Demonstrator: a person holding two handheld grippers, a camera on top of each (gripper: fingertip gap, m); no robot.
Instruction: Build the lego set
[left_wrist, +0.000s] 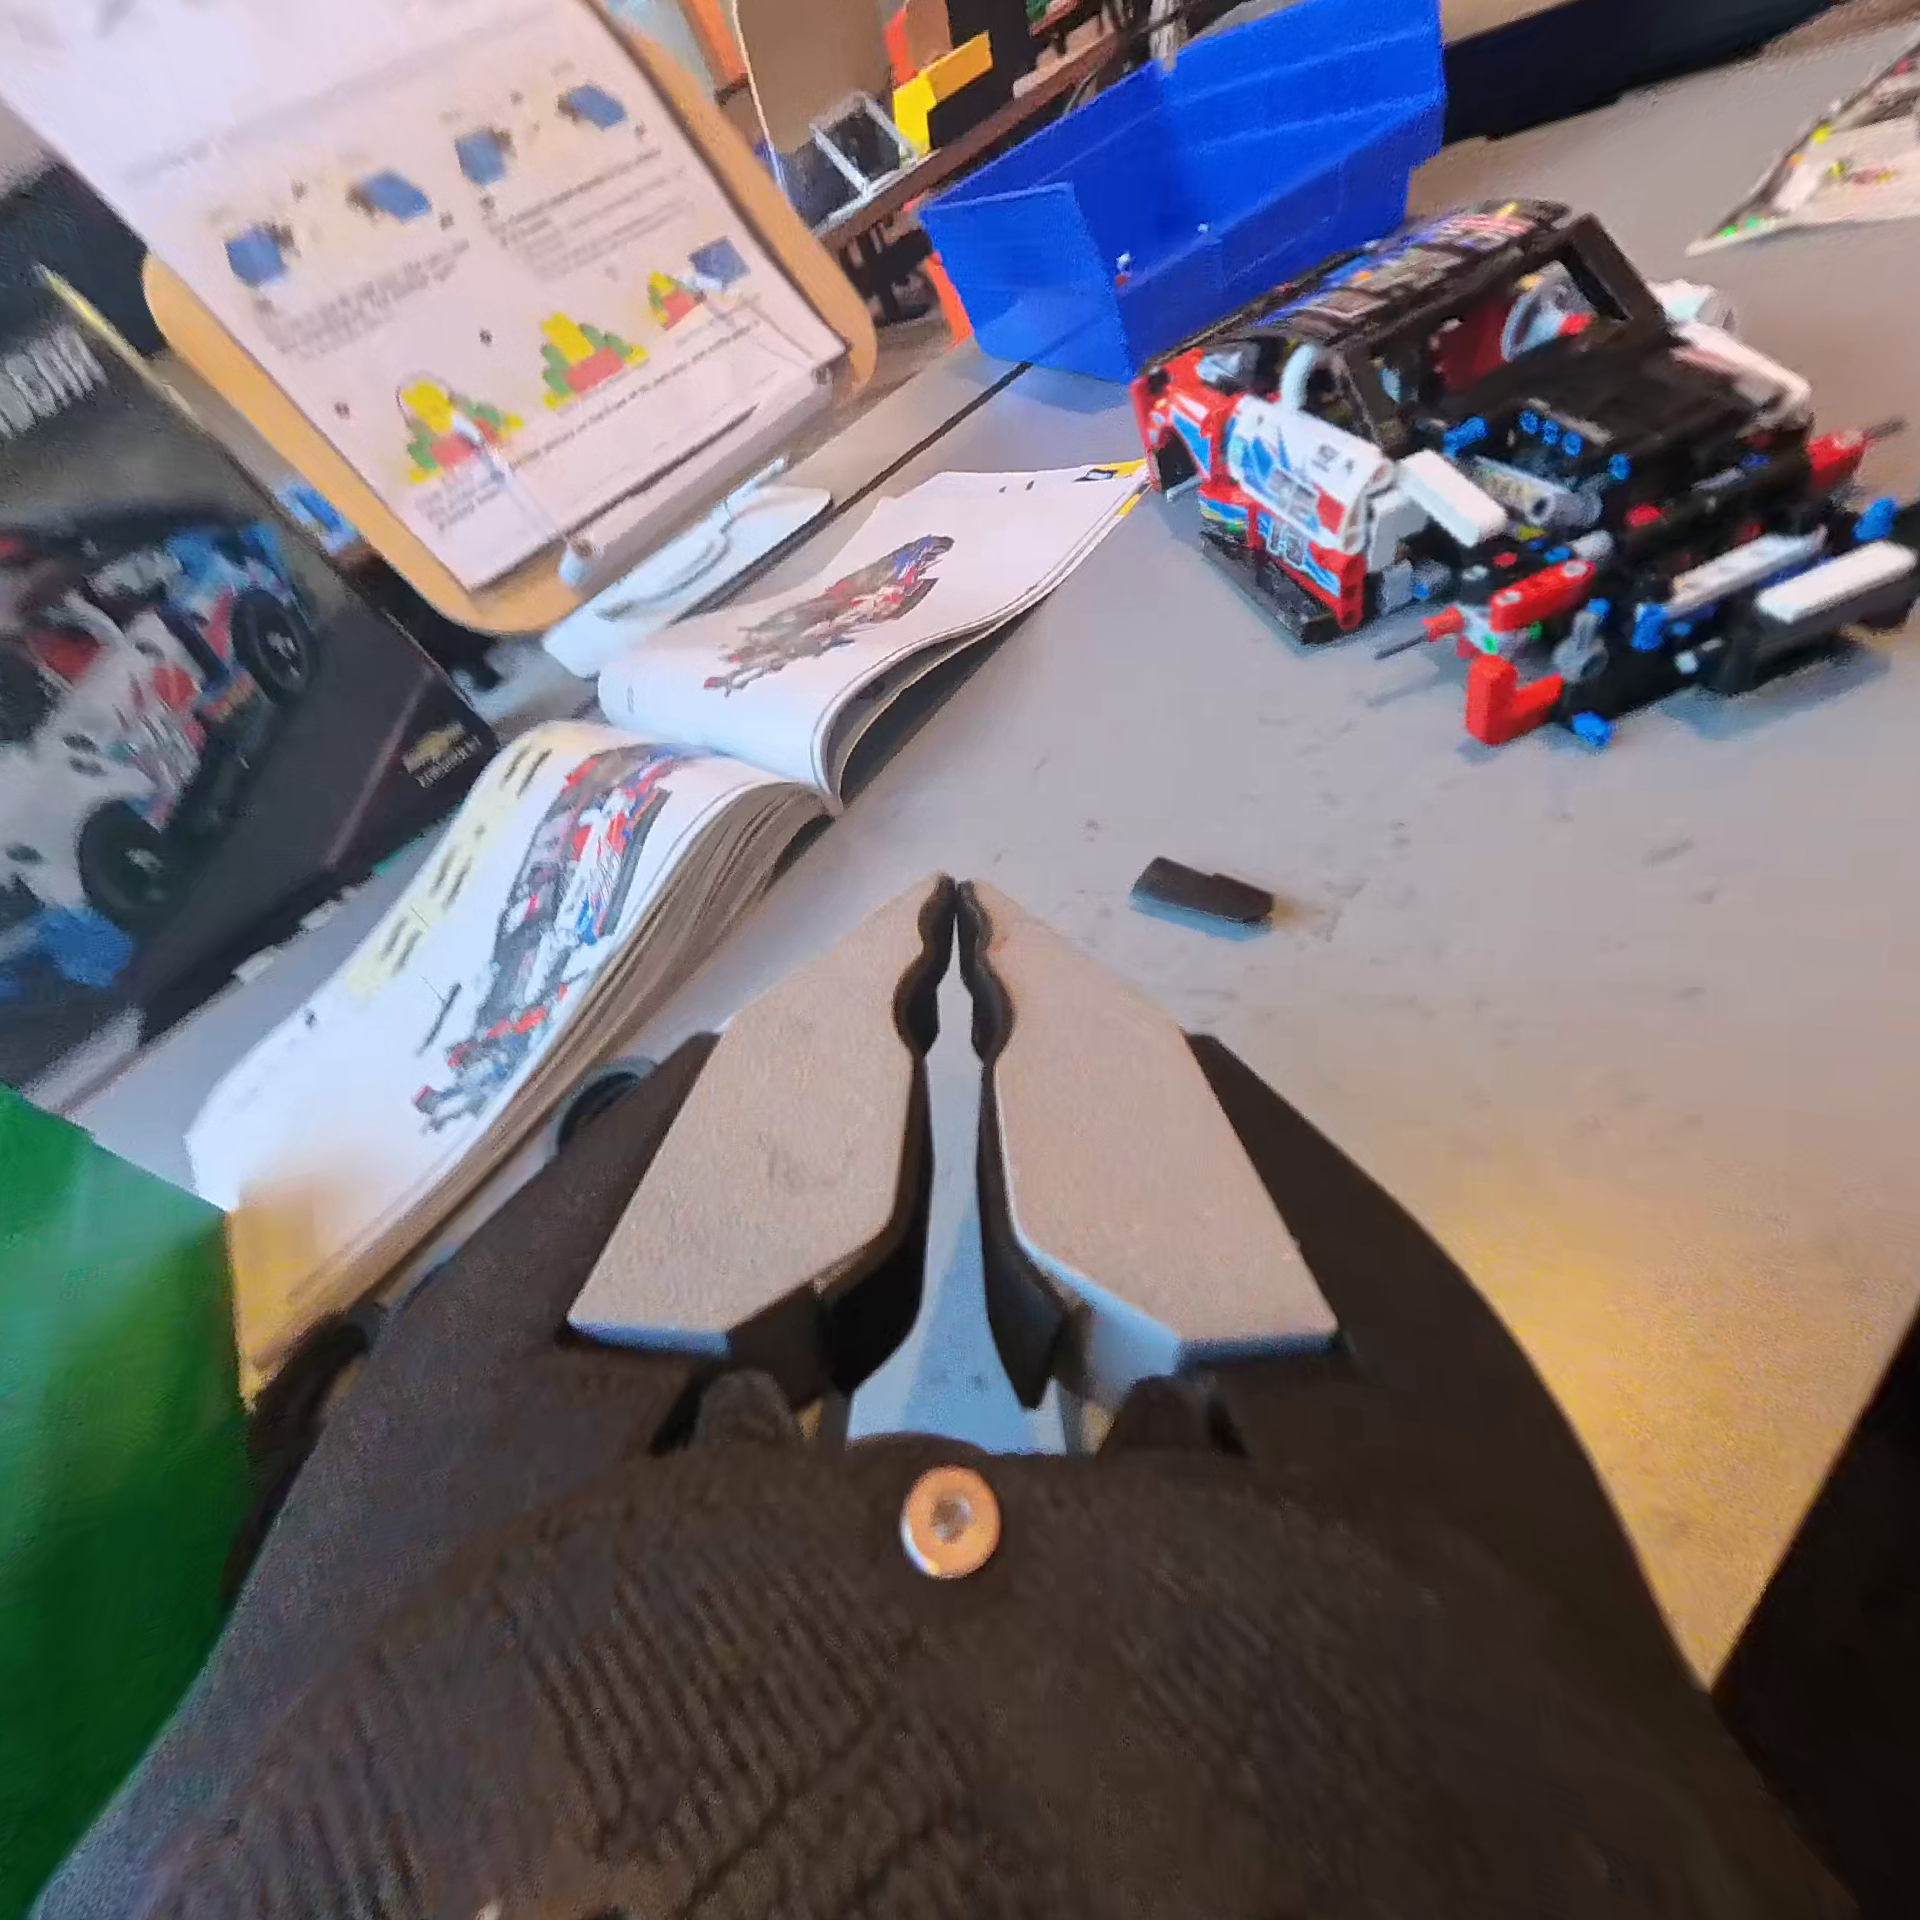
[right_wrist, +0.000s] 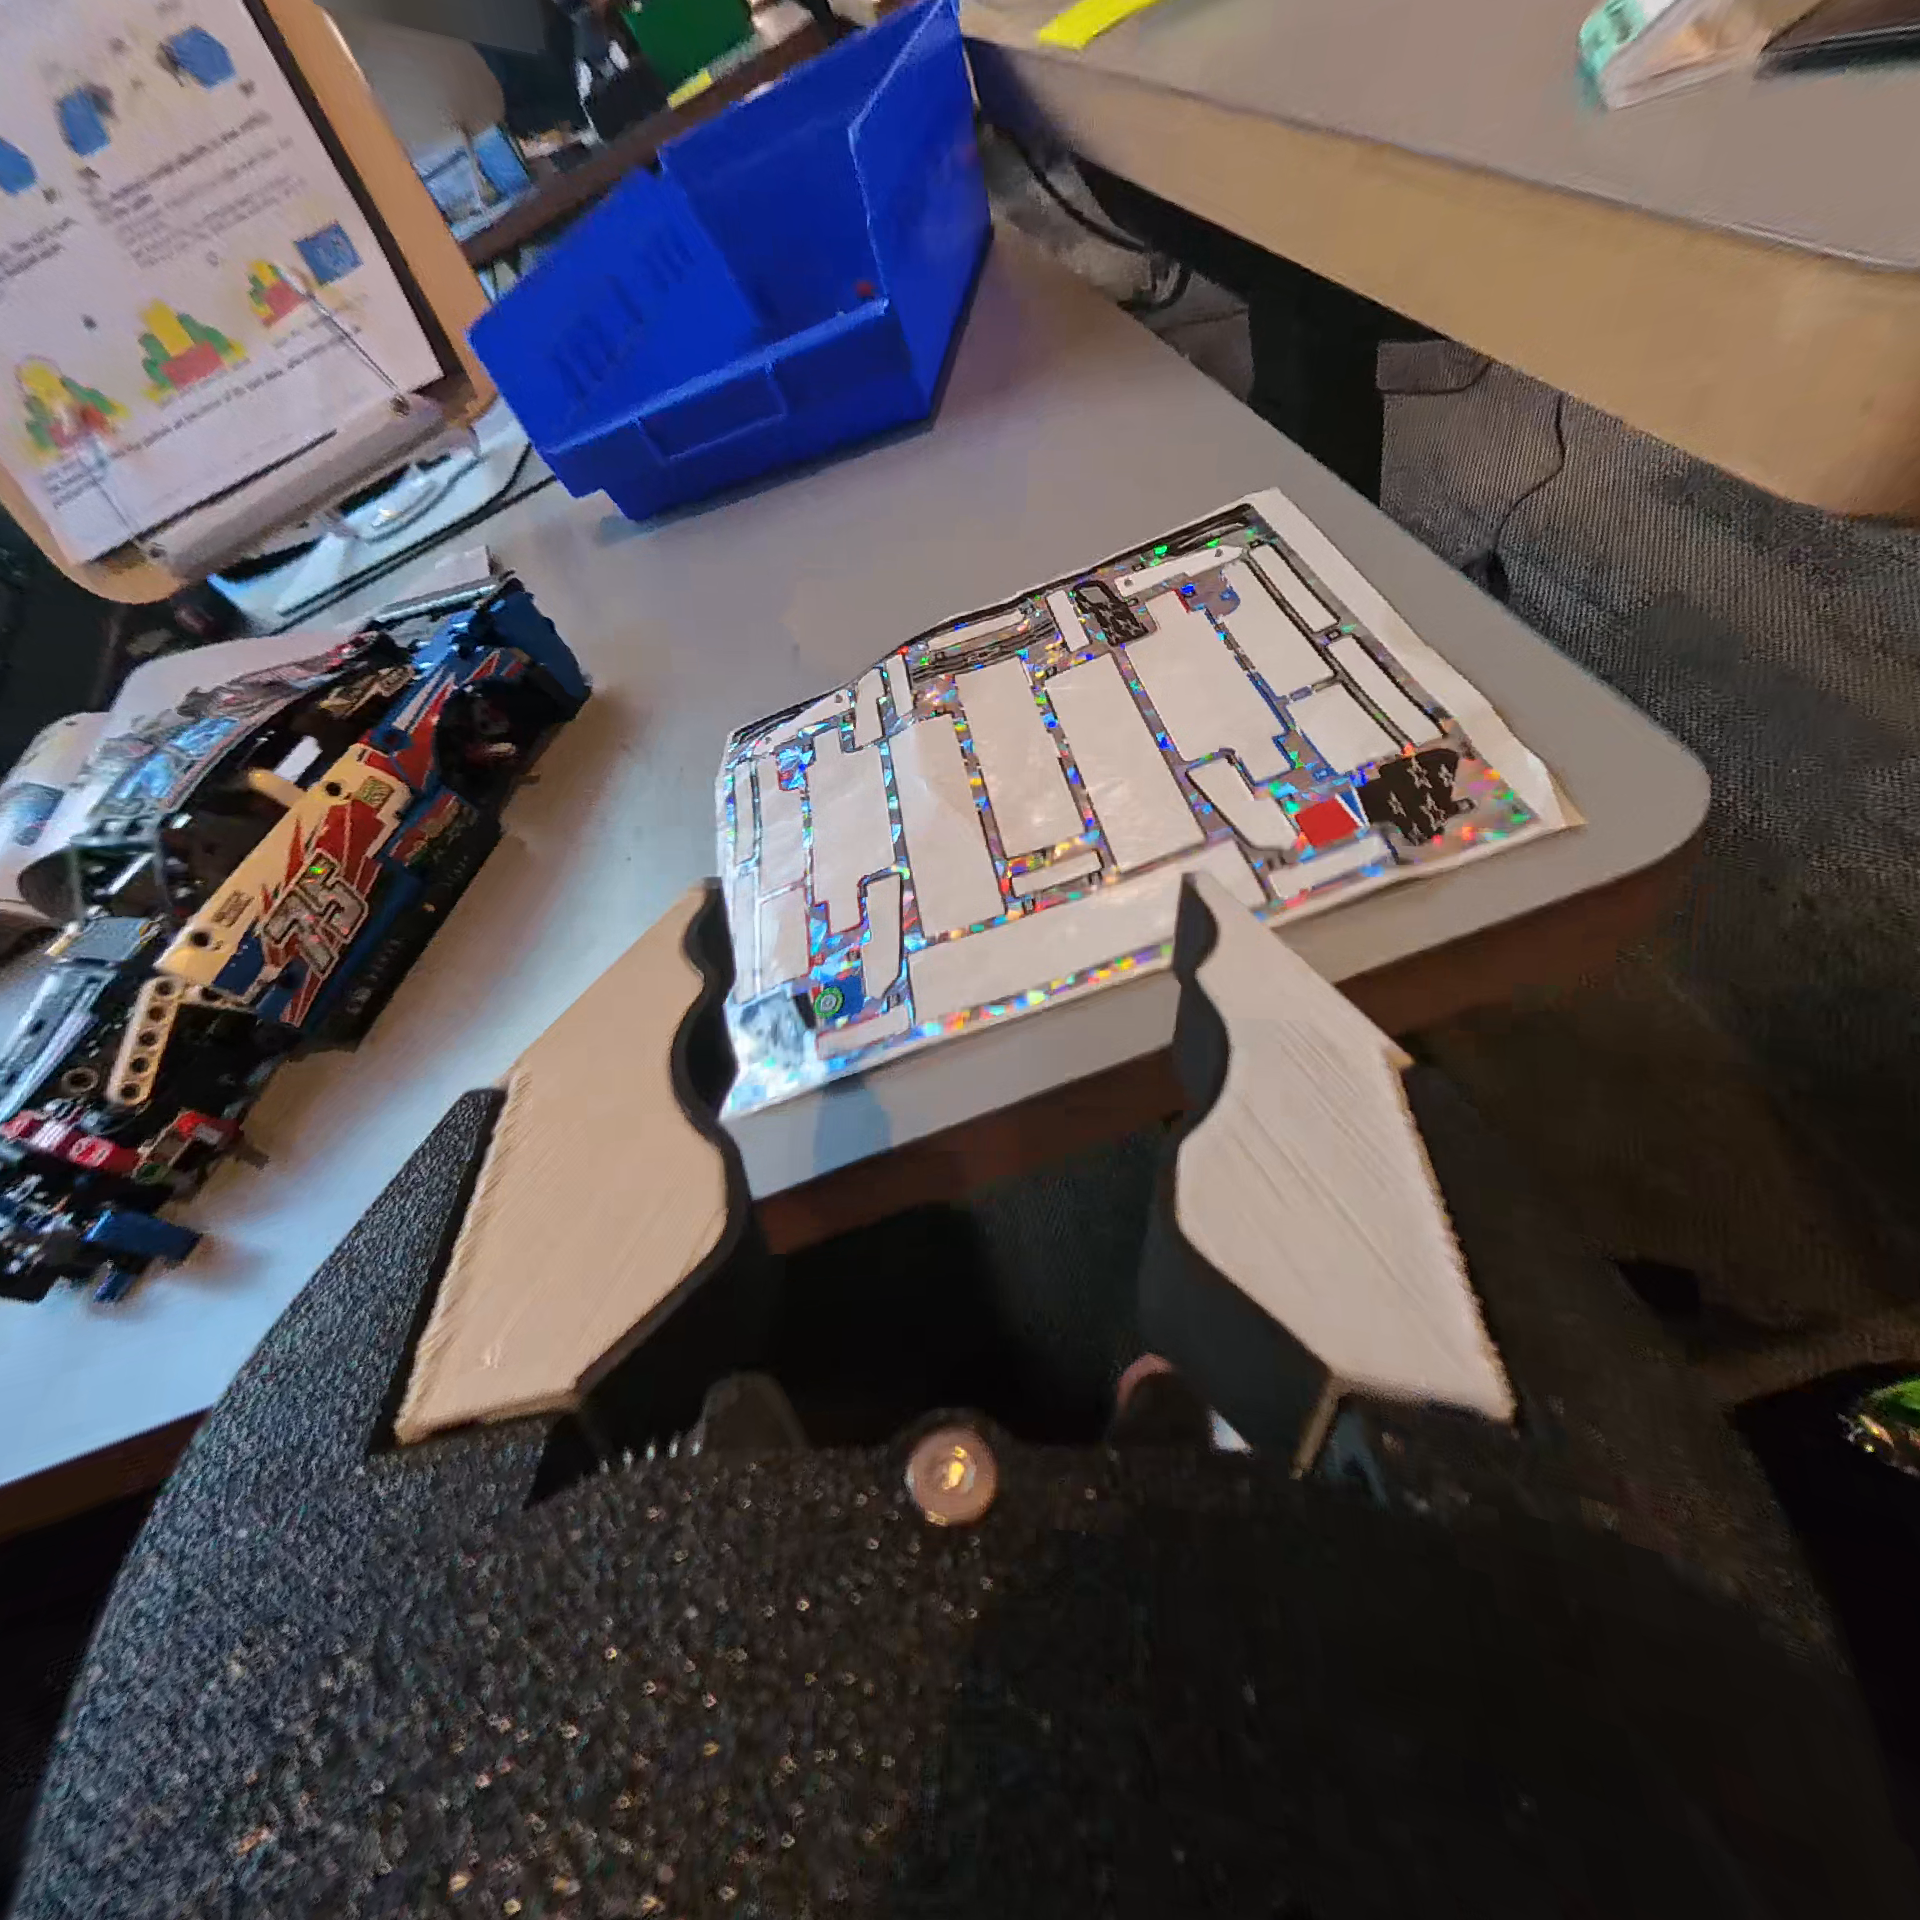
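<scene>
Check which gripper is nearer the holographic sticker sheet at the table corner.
Right. The right gripper is open, with its fingertips over the near edge of the holographic sticker sheet. The left gripper is shut over the grey table; there the sheet lies far off.

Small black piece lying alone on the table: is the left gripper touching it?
Apart. The left wrist view shows bare table between the closed left gripper and the small black piece, off to the fingers' right.

left gripper (left_wrist: 956, 891) has its fingertips pressed together, holding nothing; right gripper (right_wrist: 945, 914) has its fingers spread wide, empty.
</scene>
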